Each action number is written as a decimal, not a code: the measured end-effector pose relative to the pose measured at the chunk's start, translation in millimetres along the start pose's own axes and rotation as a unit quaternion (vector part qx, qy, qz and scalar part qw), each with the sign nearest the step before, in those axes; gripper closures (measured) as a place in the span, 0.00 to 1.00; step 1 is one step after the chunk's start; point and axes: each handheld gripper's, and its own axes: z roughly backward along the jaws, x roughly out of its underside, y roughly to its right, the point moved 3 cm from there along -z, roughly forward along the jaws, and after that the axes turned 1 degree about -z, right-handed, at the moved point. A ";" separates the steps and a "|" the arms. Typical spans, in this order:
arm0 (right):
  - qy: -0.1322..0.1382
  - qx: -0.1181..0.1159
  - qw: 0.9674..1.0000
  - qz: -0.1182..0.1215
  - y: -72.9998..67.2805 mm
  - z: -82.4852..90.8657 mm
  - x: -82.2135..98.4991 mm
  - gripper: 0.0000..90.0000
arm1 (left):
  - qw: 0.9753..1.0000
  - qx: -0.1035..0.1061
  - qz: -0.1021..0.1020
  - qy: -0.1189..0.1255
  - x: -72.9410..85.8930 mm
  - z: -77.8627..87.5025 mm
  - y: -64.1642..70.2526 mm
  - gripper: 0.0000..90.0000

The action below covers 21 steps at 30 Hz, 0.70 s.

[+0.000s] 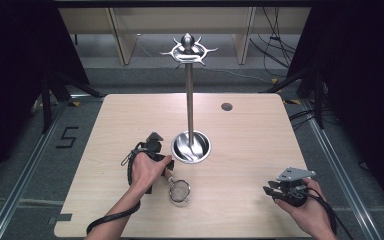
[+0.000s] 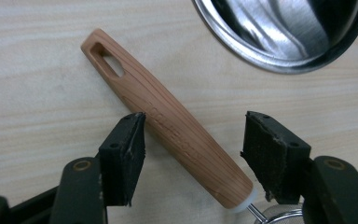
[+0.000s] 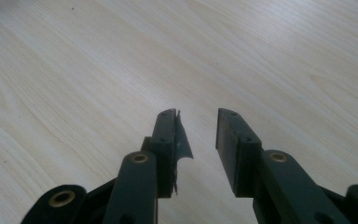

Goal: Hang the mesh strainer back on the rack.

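So we've got a small strainer (image 1: pixel 179 190) lying flat on the wooden table (image 1: pixel 250 150), just in front of the steel bowl base (image 1: pixel 192 147) of the tall hook stand (image 1: pixel 189 95). Our left gripper (image 2: pixel 193 140) sits over its wooden handle (image 2: pixel 168 116), jaws spread on either side, one pad touching it. Our right gripper (image 3: pixel 200 135) is well off to the stand's right, jaws apart, nothing between them.
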 end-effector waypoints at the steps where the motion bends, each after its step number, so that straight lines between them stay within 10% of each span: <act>1: 0.001 -0.001 1.000 -0.012 -1.8 -0.4 0.0 0.77 | 1.000 -0.001 0.002 -0.002 0.4 -1.1 0.9 0.42; 11: -0.001 -0.003 1.000 -0.004 -0.9 -1.5 0.5 0.77 | 1.000 -0.007 -0.010 -0.021 3.5 -9.5 3.2 0.43; 21: -0.006 -0.008 1.000 -0.019 -3.4 -1.0 0.6 0.76 | 0.997 -0.029 -0.044 -0.050 5.9 -6.7 -4.5 0.64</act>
